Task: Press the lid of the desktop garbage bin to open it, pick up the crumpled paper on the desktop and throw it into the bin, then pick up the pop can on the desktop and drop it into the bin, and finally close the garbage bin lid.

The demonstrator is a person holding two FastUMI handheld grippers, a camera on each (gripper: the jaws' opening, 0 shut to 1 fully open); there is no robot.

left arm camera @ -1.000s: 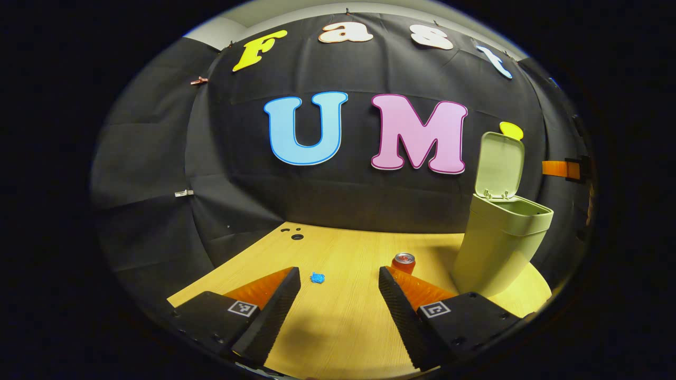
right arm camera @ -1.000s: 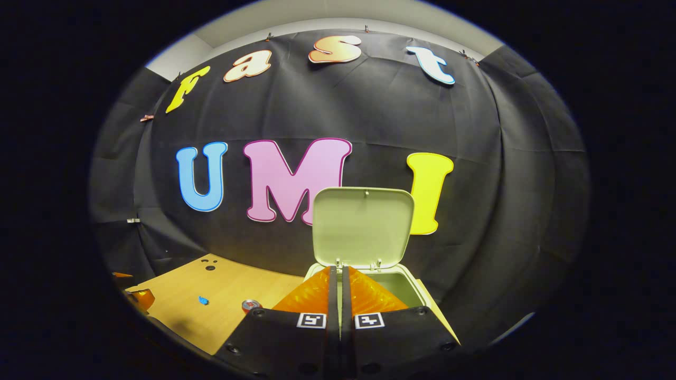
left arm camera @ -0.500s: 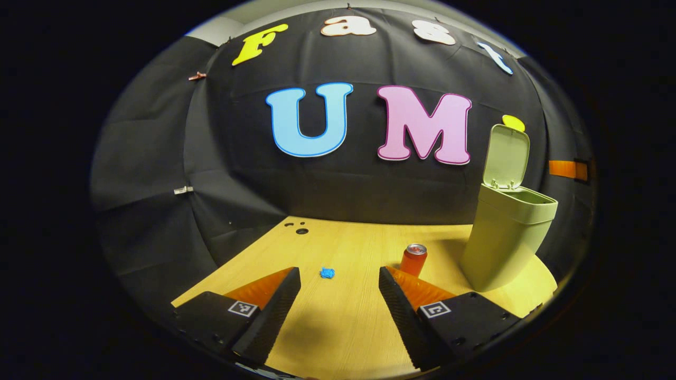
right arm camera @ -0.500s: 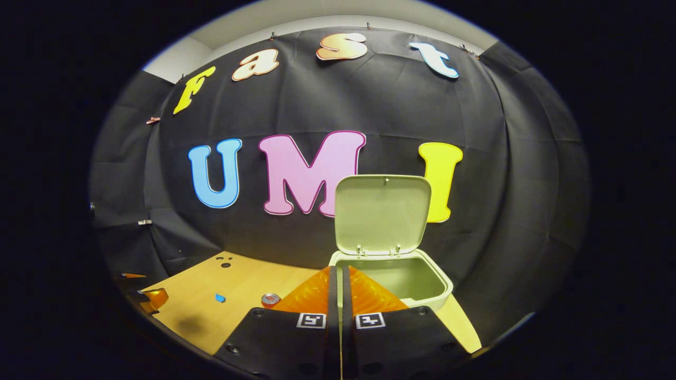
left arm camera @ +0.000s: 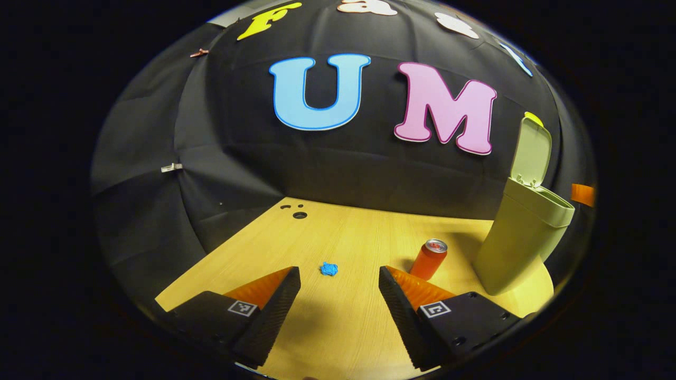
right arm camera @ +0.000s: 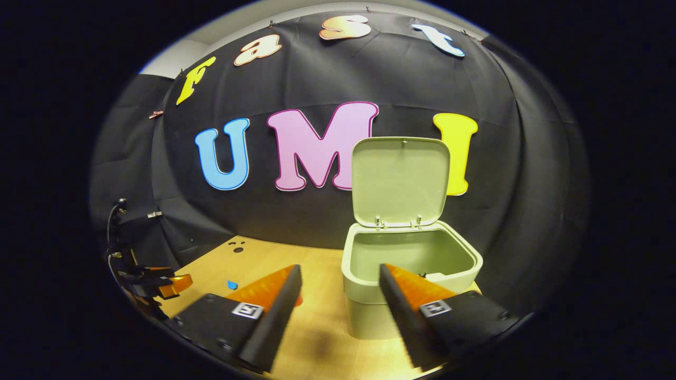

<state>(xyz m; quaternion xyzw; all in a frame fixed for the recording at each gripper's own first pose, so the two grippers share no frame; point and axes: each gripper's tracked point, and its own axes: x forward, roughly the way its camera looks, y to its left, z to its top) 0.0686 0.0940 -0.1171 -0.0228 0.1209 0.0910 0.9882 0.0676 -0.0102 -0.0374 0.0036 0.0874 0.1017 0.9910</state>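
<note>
The pale green bin (left arm camera: 520,237) stands at the right of the wooden desk (left arm camera: 343,327), its lid (left arm camera: 531,153) raised upright. In the right gripper view the bin (right arm camera: 409,274) is close ahead, its lid (right arm camera: 400,179) up and the inside showing. A small blue crumpled paper (left arm camera: 328,268) lies on the desk just ahead of my left gripper (left arm camera: 339,287), which is open and holds nothing. An orange pop can (left arm camera: 429,258) stands upright left of the bin. My right gripper (right arm camera: 340,287) is open in front of the bin, holding nothing. The blue paper (right arm camera: 232,285) also lies far left.
Small round holes (left arm camera: 298,214) mark the desk's far left corner. The other gripper (right arm camera: 150,279) is at the left edge of the right gripper view. Black cloth walls close the desk at the back and sides.
My right gripper has gone from shut to open and drawn back from the bin, lower in front of it. My left gripper has dipped toward the desk, nearer the blue paper.
</note>
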